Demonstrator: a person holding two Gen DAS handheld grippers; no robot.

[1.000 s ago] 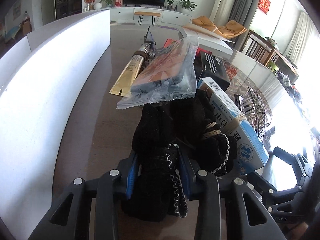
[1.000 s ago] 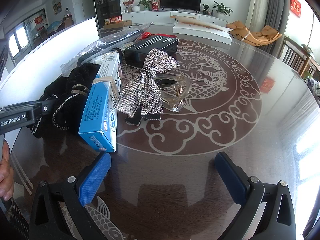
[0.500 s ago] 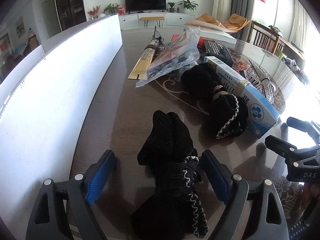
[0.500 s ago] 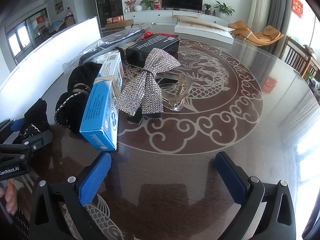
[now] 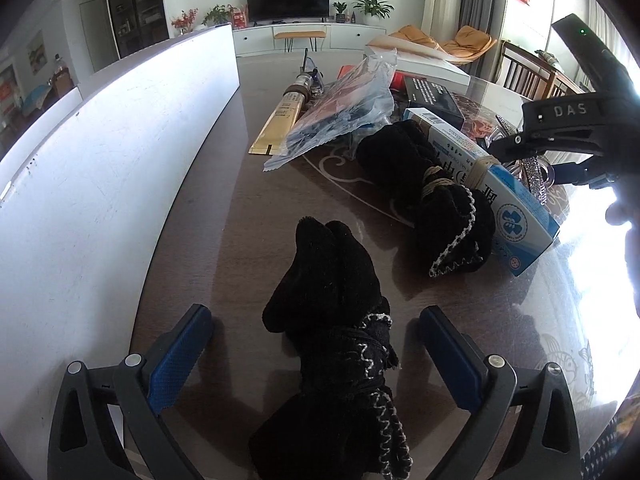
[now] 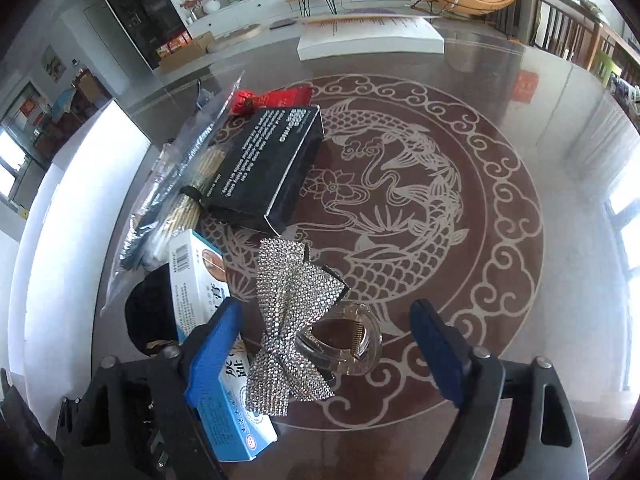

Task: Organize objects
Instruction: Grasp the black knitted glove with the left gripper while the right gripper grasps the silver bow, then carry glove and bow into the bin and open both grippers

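Observation:
A black sock bundle with white trim lies on the table between the fingers of my left gripper. Its jaws are opening wide and the pads stand clear of the sock. A second black sock bundle leans against a blue and white box. My right gripper points down over a rhinestone bow clip and a clear claw clip. Its jaws are closing with both clips between them, the pads apart from them. In the left wrist view the right gripper hangs above the bow at the upper right.
A black box, a red packet, a clear plastic bag and a gold tube crowd the far left. A white board borders the glass table on the left. A flat white box lies at the back.
My left gripper let go of the black sock bundle and opened wide; the sock now lies on the table. My right gripper moved forward over the bow clip, rolled, and its jaws narrowed.

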